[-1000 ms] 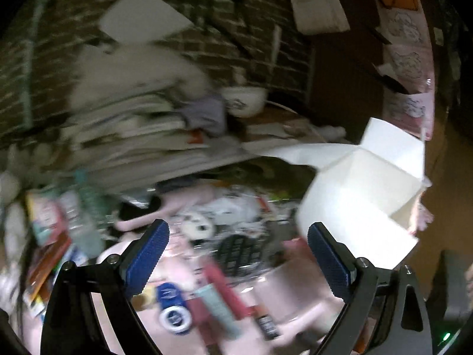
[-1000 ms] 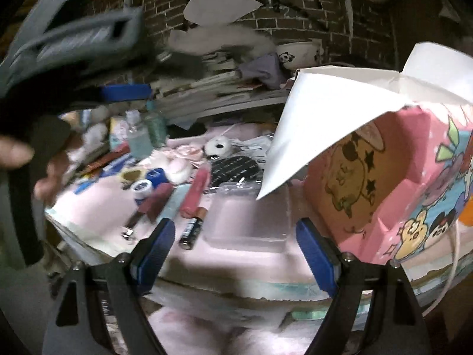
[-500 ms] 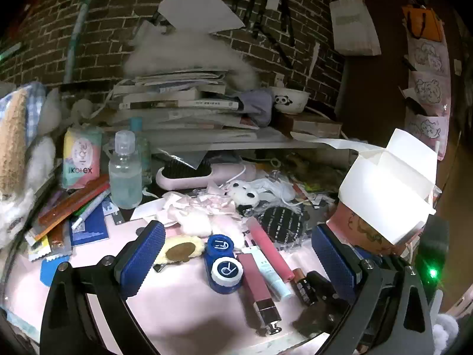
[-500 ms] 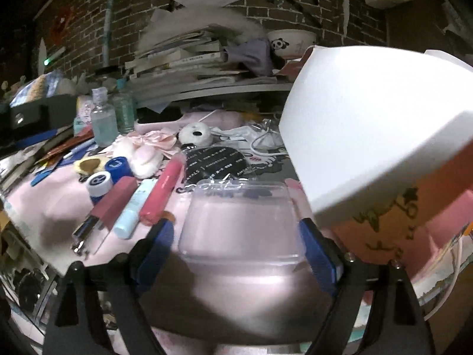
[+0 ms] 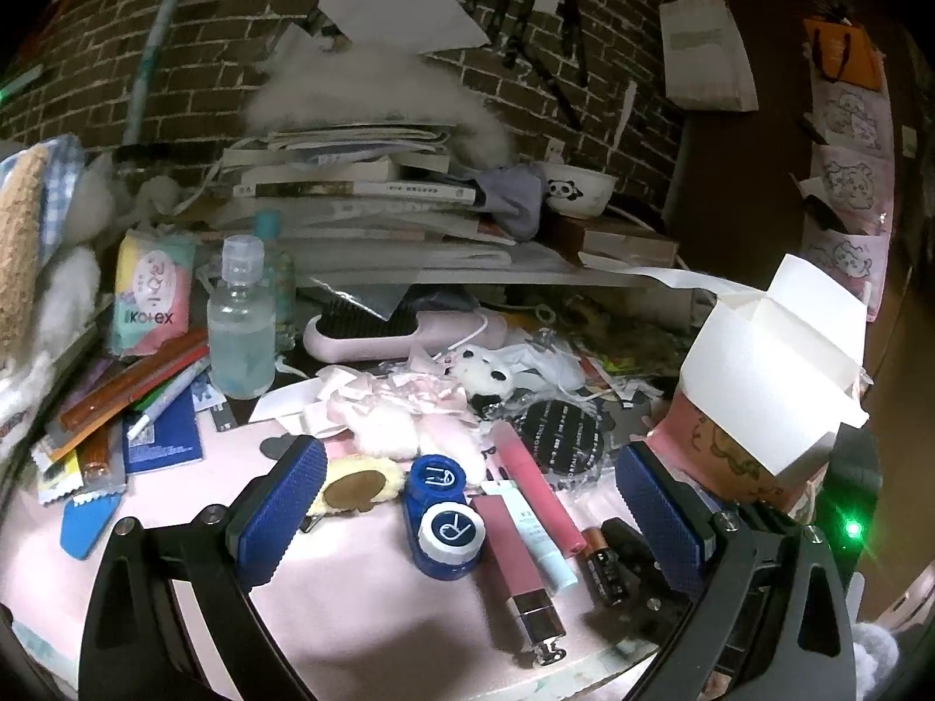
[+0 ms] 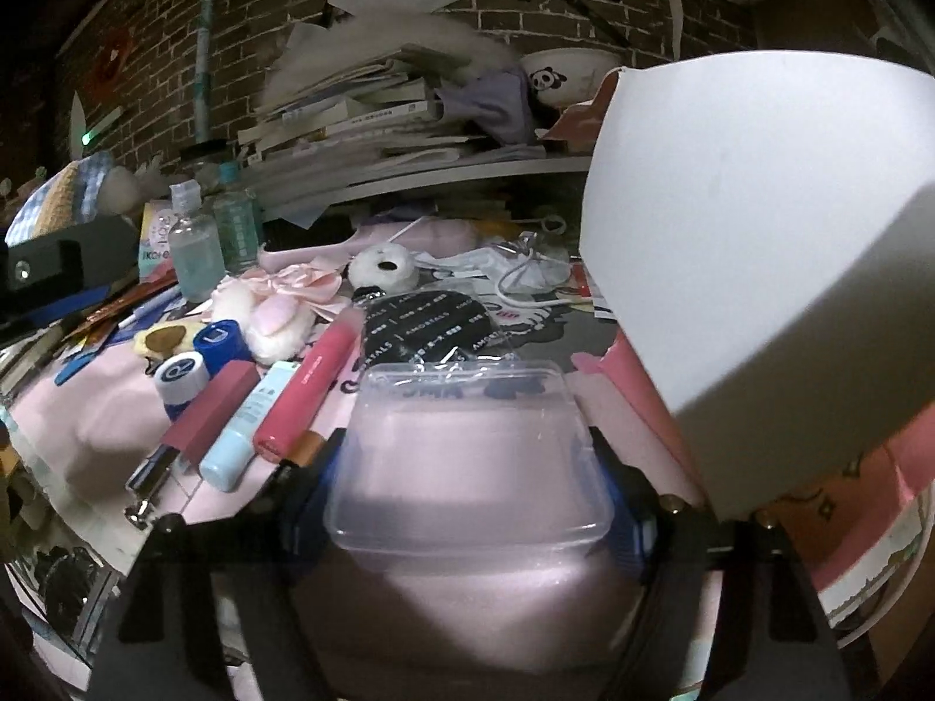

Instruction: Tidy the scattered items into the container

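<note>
Pinching a clear plastic tray between its fingers: right tool. Left tool, spread, hovering over blue lens case, maroon lipstick, pink tube on pink worktop. Further right: pink cartoon-printed box, white flaps open.

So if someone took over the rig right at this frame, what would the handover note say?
Left tool: open, empty, hovering over the blue lens case.
Right tool: shut on the clear plastic box, beside the pink container with its white flaps up.
Done: nothing visibly in the container.
Left: lens case, pink tube, maroon lipstick, battery, round black compact.
</note>
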